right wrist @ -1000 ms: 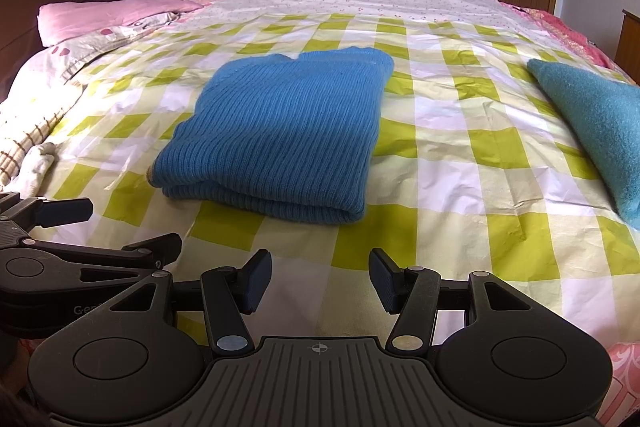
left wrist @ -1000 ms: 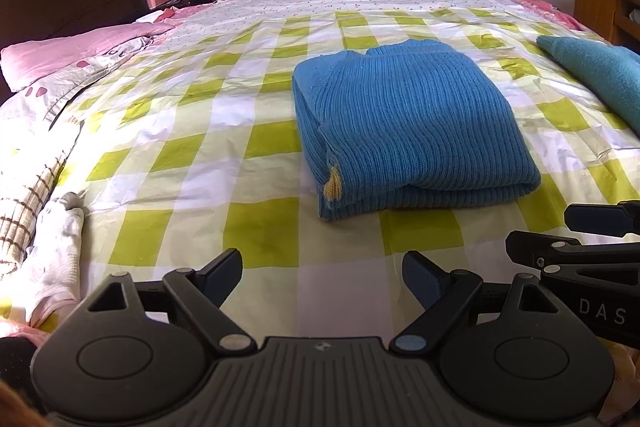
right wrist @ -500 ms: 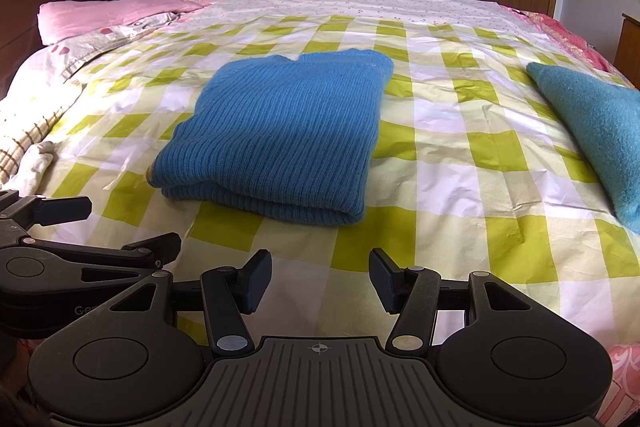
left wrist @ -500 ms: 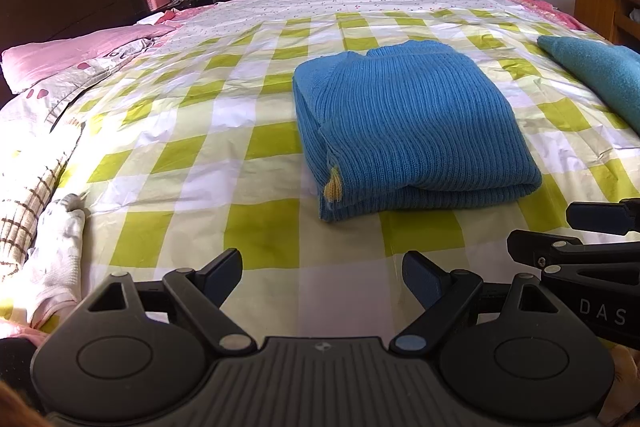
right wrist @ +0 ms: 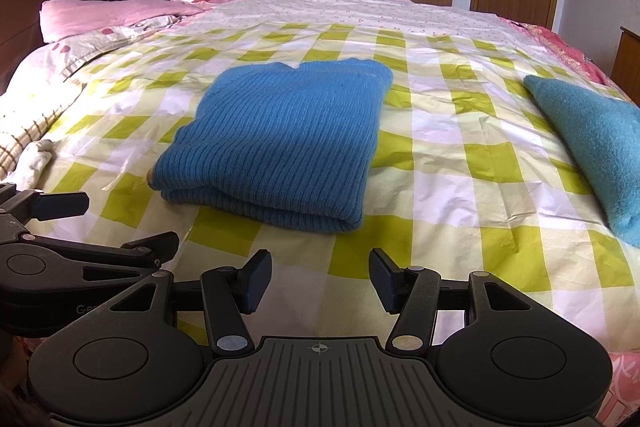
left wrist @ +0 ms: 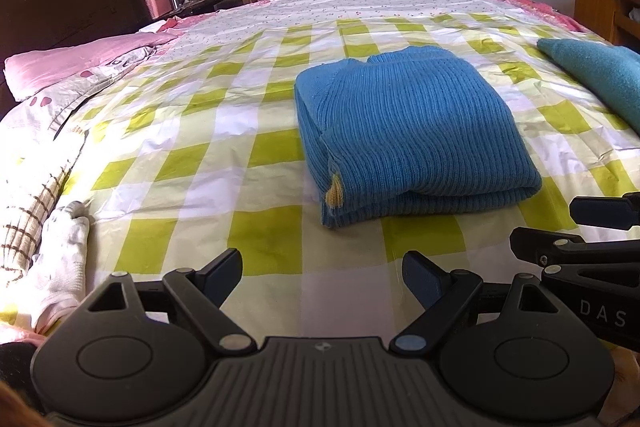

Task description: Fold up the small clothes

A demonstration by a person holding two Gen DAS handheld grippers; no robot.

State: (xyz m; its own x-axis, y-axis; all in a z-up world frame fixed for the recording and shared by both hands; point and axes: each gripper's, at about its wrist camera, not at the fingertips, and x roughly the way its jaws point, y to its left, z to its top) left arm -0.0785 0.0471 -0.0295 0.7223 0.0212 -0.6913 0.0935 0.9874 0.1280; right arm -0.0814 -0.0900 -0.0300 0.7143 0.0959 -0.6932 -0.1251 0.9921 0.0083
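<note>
Your left matte-black plastic claw (left wrist: pixel 322 277) has dark blue finger pads (left wrist: pixel 420 277), round silver pivot pins and a ribbed centre plate with a small crosshair mark. Your right matte-black claw (right wrist: pixel 320 281) is built alike; white letters "DAS" mark its side.

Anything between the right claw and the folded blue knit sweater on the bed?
Nothing visible. Only bare green-and-white checked bedsheet lies between the open right claw and the folded blue ribbed-knit sweater. The teal fleece garment sits off to the right, clear of that path.
</note>
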